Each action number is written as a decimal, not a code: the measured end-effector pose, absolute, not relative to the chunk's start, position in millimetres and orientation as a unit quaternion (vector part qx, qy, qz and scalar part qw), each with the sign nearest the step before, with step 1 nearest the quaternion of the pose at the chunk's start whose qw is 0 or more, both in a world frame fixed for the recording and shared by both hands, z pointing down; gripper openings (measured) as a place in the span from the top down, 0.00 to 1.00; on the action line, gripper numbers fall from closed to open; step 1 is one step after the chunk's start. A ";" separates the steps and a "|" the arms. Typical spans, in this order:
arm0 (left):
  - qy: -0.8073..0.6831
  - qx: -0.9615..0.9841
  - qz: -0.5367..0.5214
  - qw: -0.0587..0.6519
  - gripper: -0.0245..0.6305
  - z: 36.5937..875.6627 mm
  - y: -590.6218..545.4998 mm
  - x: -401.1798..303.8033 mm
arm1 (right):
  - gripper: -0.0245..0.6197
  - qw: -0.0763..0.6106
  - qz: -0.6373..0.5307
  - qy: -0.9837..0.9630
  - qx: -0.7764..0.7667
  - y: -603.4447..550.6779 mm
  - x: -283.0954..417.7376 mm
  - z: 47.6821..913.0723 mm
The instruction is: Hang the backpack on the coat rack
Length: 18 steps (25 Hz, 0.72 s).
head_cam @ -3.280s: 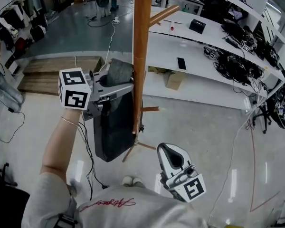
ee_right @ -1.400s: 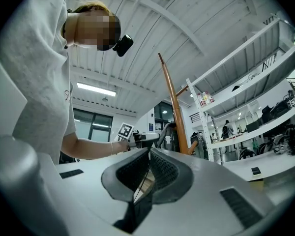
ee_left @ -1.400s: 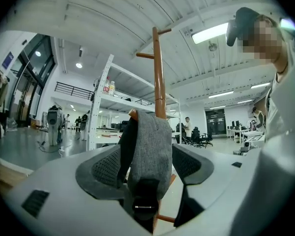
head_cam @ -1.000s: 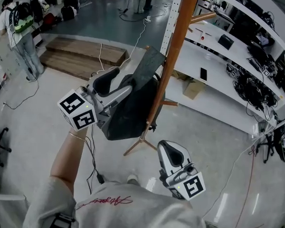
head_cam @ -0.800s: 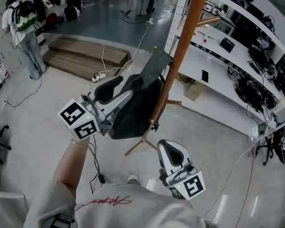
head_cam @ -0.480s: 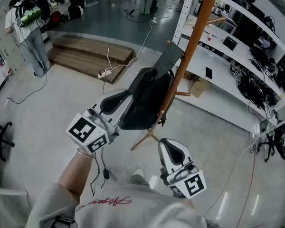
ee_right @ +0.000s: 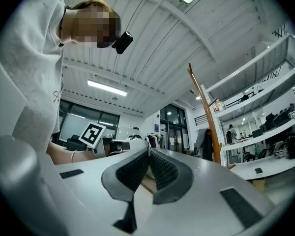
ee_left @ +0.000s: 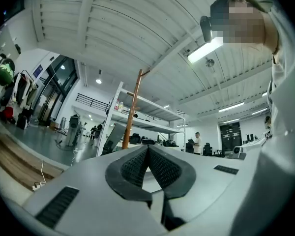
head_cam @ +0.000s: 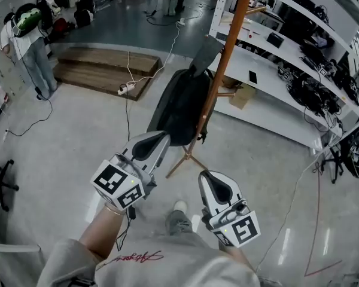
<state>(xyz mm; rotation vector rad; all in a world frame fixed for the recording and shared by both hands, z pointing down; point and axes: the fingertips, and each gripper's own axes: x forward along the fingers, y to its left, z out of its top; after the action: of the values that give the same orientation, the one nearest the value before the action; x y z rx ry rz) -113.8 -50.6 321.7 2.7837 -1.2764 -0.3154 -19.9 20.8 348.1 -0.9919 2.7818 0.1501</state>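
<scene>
Your left tongs point(head_cam: 159, 140) have let go and pulled back, closed on nothing; your right tongs point(head_cam: 204, 178) are together too. The backpack point(head_cam: 180, 106) now hangs on the rack point(head_cam: 227, 46) at twelve o'clock, so the job looks done.

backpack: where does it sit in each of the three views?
Head view: backpack upper centre, hanging against the wooden pole.
Left gripper view: backpack small, left of centre, just left of the wooden pole.
Right gripper view: backpack small, right of centre, just left of the wooden pole.
Shared landmark: the wooden pole.
</scene>
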 end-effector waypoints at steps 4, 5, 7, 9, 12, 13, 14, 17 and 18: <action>-0.401 0.911 -0.093 0.032 0.94 325.0 -18.1 -97.4 | 0.93 0.093 0.058 0.933 -0.344 41.8 -17.3 342.9; -0.400 0.912 -0.089 0.033 0.94 326.0 -11.6 -92.5 | 0.93 0.093 0.059 0.932 -0.345 45.9 -15.5 341.7; -0.397 0.913 -0.083 0.038 0.94 328.5 0.6 -83.0 | 0.93 0.092 0.060 0.933 -0.344 53.2 -12.7 340.1; -0.391 0.915 -0.083 0.046 0.94 330.2 11.0 -74.6 | 0.93 0.092 0.060 0.933 -0.341 59.0 -10.2 339.4; -0.386 0.917 -0.085 0.059 0.94 330.9 22.4 -60.7 | 0.93 0.088 0.056 0.934 -0.342 66.0 -2.3 340.1; -0.384 0.918 -0.083 0.055 0.94 331.2 25.0 -55.1 | 0.93 0.087 0.057 0.934 -0.342 67.6 1.2 339.6; -0.383 0.919 -0.081 0.051 0.94 331.2 26.9 -50.0 | 0.93 0.087 0.058 0.934 -0.342 68.9 4.5 338.7; -0.378 0.921 -0.077 0.049 0.94 332.8 30.5 -36.6 | 0.93 0.088 0.062 0.933 -0.343 72.0 13.6 337.2; -0.376 0.922 -0.076 0.050 0.94 333.7 32.1 -32.2 | 0.93 0.088 0.062 0.933 -0.343 73.2 16.4 337.8</action>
<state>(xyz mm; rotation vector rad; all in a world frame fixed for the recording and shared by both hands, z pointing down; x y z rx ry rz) -32.2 32.1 333.7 2.8090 -1.1457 -0.2320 16.4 73.2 337.8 -1.0210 2.7784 0.1854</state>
